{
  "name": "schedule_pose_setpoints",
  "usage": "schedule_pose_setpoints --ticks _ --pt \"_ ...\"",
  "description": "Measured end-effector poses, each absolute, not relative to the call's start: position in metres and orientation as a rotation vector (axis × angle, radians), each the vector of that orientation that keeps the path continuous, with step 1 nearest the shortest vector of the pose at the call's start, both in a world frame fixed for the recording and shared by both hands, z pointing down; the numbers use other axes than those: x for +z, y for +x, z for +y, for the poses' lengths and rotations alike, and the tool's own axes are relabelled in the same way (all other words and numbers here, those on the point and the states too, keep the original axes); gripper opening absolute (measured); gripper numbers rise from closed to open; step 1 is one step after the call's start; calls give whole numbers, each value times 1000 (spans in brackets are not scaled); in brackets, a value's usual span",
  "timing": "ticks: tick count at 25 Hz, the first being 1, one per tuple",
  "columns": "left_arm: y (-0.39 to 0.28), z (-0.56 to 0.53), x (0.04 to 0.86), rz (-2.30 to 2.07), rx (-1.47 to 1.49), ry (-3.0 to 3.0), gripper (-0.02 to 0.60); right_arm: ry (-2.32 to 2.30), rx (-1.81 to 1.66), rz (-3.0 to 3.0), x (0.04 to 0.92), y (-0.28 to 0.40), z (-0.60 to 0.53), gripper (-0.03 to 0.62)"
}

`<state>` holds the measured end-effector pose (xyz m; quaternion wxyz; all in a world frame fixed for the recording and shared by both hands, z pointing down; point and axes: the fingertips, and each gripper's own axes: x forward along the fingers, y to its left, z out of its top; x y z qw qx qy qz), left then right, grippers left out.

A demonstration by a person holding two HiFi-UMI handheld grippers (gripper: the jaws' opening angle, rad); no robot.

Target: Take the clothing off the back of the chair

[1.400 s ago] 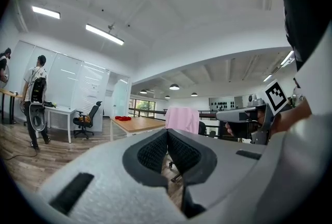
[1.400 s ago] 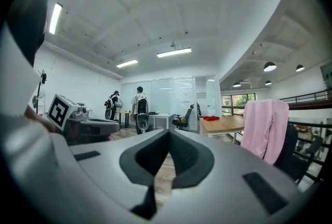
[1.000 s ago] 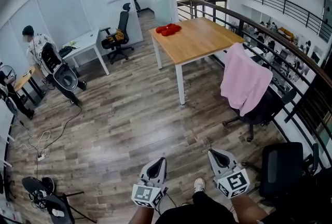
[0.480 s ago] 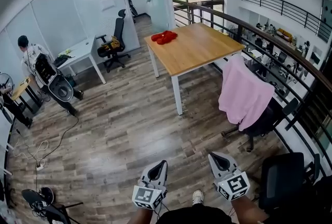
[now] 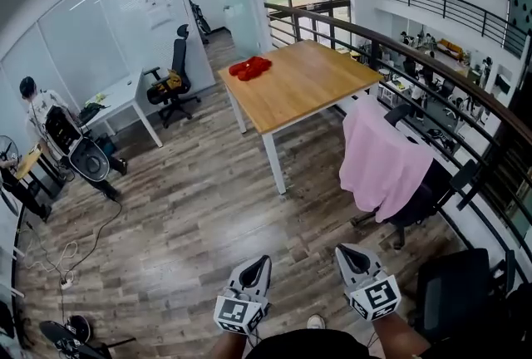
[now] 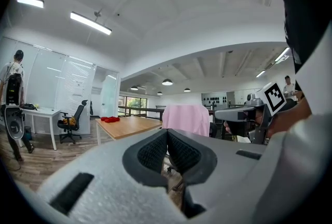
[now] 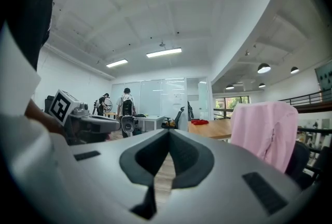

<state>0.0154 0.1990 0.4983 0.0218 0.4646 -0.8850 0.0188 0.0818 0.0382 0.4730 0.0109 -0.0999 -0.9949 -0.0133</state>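
Draping the chair [image 5: 426, 198], pink clothing [image 5: 378, 158] hangs untouched.

No readable text, labels, brands, numbers. Sheets [image 5: 158, 10] on glass wall [image 5: 100, 37] too small to read.

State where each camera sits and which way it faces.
Head view: on the person's head, steeply down at the floor; left gripper, right gripper and forearms show.
Left gripper view: on the left gripper, level along its shut jaws at the pink clothing; right gripper shows at right.
Right gripper view: on the right gripper, level along its shut jaws; left gripper shows at left.
Shared: all three show the pink clothing and wooden table.
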Motion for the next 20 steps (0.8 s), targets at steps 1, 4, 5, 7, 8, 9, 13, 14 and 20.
schedule_pose_setpoints --ticks 1,4,5,7,8,9,13,14,20 --pt "15 194 500 -2733 62 1445 17 -303 -33 -3105 474 81 33 3" --pt "7 184 507 -2714 72 1453 17 -275 -2 -3110 476 78 21 3" --pt "2 181 507 -2715 69 1454 17 -263 5 -3110 477 76 17 3" --pt "-10 177 504 -2727 49 1439 17 -239 7 -3111 479 69 10 3" --pt "-17 175 503 -2735 38 1426 17 -226 8 -3111 481 66 6 3" --pt "-25 174 504 -2739 28 1413 17 -213 11 -3109 483 62 1 3" --pt "-62 157 510 -2700 20 1445 17 -144 11 -3105 482 38 -16 3" --pt "-72 150 510 -2684 22 1471 17 -120 7 -3107 480 30 -21 3" --pt "-126 118 499 -2599 43 1637 17 65 101 -3106 470 -13 -46 3"
